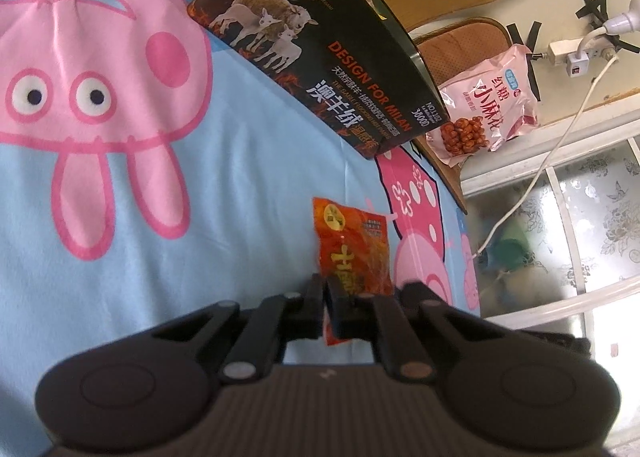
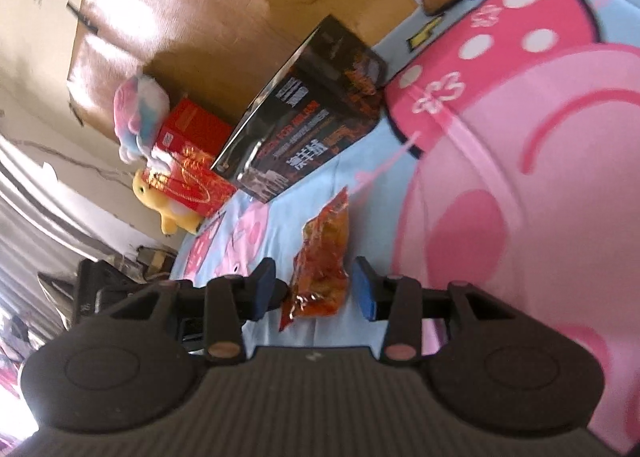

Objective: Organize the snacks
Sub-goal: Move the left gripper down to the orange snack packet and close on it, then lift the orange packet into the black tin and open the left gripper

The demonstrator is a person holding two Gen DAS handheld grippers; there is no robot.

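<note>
My left gripper is shut on the near edge of a small orange-red snack packet and holds it over the blue cartoon-pig bedsheet. A black open box with sheep pictures lies ahead of it. In the right wrist view, my right gripper is open, its blue pads on either side of another orange-red snack packet that lies on the sheet. The black box is beyond it.
A pink snack bag rests on a chair at the bed's edge. A power strip and cable hang on the wall. A red gift box and plush toys sit by the wooden headboard.
</note>
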